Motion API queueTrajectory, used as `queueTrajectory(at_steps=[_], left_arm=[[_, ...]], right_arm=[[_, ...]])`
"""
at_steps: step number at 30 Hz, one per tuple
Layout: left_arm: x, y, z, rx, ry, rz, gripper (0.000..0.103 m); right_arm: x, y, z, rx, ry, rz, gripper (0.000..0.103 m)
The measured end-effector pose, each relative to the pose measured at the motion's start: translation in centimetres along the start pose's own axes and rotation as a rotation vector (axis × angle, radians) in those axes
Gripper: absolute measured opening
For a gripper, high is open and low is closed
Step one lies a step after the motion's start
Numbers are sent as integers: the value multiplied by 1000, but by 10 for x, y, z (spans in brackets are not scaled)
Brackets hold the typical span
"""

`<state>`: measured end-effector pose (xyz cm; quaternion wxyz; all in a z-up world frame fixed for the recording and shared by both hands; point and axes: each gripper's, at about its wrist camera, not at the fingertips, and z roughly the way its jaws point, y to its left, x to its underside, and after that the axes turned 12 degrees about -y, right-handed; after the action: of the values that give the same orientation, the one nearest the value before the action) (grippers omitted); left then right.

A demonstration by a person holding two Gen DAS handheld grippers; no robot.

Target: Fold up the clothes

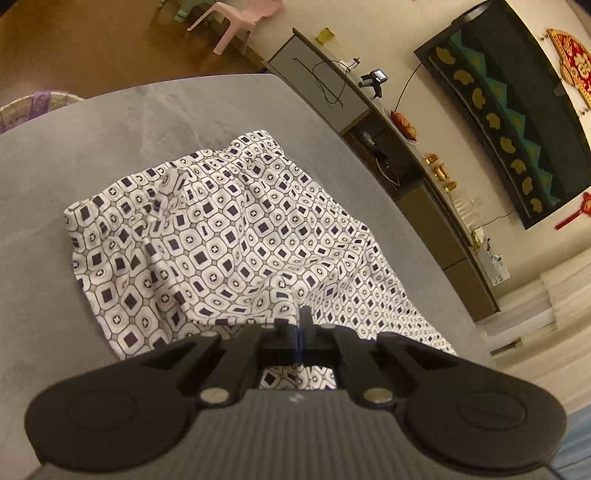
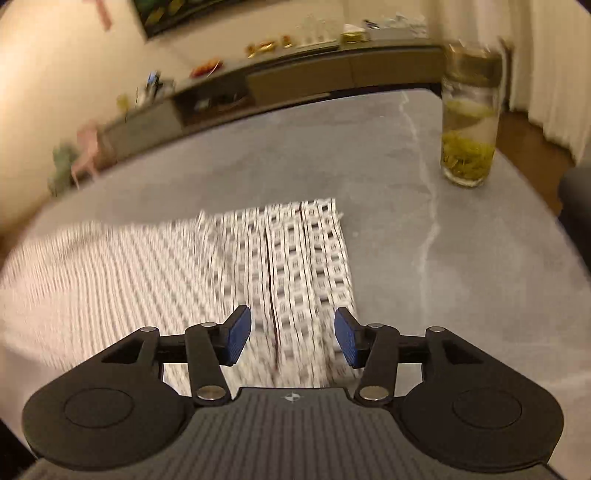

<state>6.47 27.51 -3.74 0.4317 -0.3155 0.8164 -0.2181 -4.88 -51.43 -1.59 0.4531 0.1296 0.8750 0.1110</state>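
Observation:
A white garment with a dark square-and-circle print (image 1: 229, 236) lies on the grey table (image 1: 74, 155). My left gripper (image 1: 299, 325) is shut on a fold of the garment's near edge and lifts it into a ridge. In the right wrist view the same garment (image 2: 288, 266) is motion-blurred, with a folded edge at its right side. My right gripper (image 2: 292, 338) is open above that near right part, its blue pads (image 2: 238, 338) apart with cloth showing between them.
A tall glass of water with green leaves (image 2: 469, 122) stands on the table at the far right. A long low cabinet (image 1: 413, 177) with small items runs along the wall. A pink plastic chair (image 1: 236, 22) and a woven basket (image 1: 33, 107) sit beyond the table.

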Motion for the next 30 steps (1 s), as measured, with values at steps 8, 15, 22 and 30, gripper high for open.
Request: queueTrajectory(at_steps=[8, 15, 22, 30], left_arm=[[3, -2, 1, -21, 9, 36, 1], [4, -7, 4, -14, 14, 62, 1], [5, -9, 4, -19, 13, 67, 1], [5, -8, 1, -25, 6, 71, 1]], right_arm=[[-1, 27, 64, 116, 9, -200, 42], [13, 63, 68, 176, 32, -497, 3], [1, 47, 71, 148, 32, -361, 14], [10, 70, 67, 144, -4, -489, 1]])
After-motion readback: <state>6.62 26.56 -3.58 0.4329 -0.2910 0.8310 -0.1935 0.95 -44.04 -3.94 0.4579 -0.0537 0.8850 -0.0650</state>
